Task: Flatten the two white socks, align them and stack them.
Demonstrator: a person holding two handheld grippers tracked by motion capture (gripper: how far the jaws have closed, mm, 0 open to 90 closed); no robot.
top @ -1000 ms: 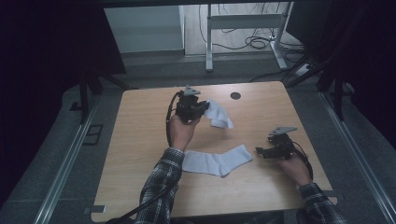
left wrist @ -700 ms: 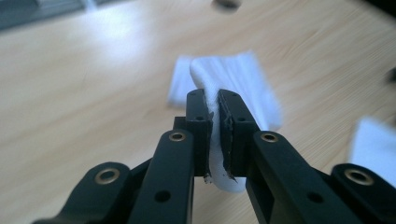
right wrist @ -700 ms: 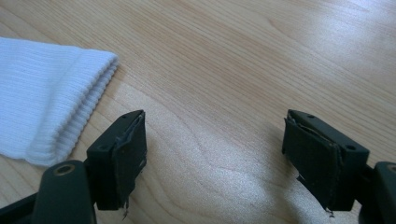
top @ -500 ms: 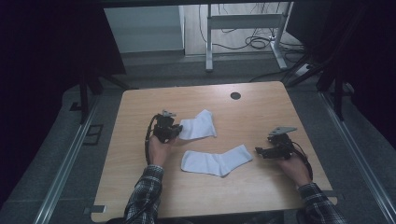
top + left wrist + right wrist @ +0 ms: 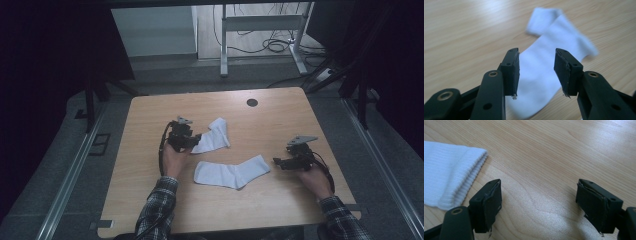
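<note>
Far sock [image 5: 214,138] set down flat on table [image 5: 150,115], just beyond near sock [image 5: 232,173]. Left gripper [image 5: 537,72] at its near end, jaws just opened, cloth between but unpressed: release step judged. Right gripper [image 5: 537,206] spread wide, empty, beside near sock's cuff. Next: pairing likely, cuff pinch called for.

2 white socks flat on table: far sock [image 5: 214,138], near sock [image 5: 233,173].
</note>
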